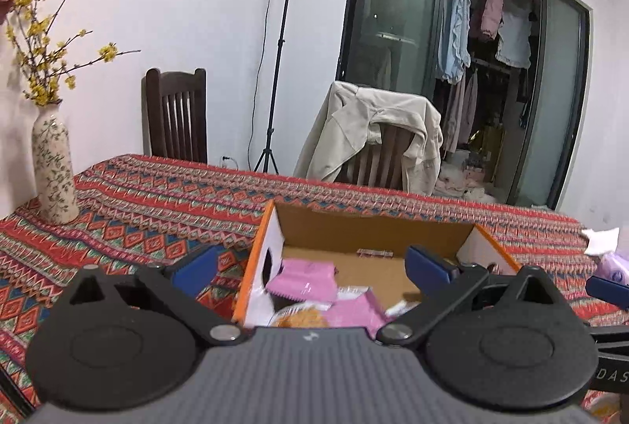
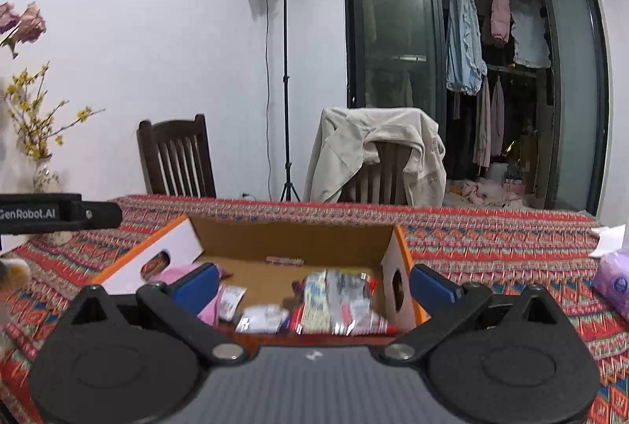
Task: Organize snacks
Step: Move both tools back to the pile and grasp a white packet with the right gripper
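Both blue-padded grippers, left [image 1: 312, 265] and right [image 2: 314, 284], are hovering with jaws spread wide and gripping nothing. Pink snack packets [image 1: 302, 284] and a red-and-silver wrapper [image 2: 338, 302] are lying inside the open orange-edged cardboard box [image 2: 291, 235], which is sitting on the red patterned tablecloth [image 1: 149, 200]

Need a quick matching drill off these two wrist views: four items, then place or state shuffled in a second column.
Items
1. vase
2. jacket
3. pink packet
4. left gripper

Place or state
A. draped over a chair back
B. inside the cardboard box
C. open, holding nothing
D. on the tablecloth, left of the box

Pairs: 1-D, 2-A, 3-B, 4-C
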{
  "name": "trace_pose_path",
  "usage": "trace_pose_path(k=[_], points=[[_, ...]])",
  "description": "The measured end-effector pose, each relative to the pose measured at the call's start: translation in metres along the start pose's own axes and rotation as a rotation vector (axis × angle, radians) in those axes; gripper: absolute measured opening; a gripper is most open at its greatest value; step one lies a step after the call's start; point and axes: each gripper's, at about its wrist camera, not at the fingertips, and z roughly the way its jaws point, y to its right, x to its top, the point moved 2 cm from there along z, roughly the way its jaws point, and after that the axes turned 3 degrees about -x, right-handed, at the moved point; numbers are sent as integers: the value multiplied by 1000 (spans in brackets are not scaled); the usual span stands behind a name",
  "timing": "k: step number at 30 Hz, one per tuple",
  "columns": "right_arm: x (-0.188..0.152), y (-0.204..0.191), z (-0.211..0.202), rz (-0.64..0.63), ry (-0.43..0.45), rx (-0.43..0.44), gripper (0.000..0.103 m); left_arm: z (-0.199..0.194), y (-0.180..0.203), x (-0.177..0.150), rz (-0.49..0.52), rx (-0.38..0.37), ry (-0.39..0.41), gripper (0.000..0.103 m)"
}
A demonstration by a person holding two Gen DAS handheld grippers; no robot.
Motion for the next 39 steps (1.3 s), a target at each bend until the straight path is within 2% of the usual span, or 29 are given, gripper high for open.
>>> trace_pose_path(k=[14,20,26,31,33,34,36,39], points=[[-56,-22,-39,-43,-136,26,103,-35,-31,-53,15,28,-107,103],[-78,-34,-44,-58,-208,10,103,-50,-47,-75,4,38,-148,103],[-94,-41,-45,-47,-260,2,88,-65,-59,-90,-28,45,-166,103],[-99,-39,-50,-21,-271,11,75,-71,-62,-96,-31,45,-174,103],[-101,-38,-51,-14,-276,17,65,-72,-62,-97,-33,42,-179,103],[-102,-36,-51,-6,-281,26,64,-73,-62,-98,-33,41,-180,103],[-104,-35,-51,7,-295,51,50,-73,-61,-100,-33,37,-183,103],[-106,-34,-52,7,-300,65,45,-73,-59,-101,-31,32,-187,103]])
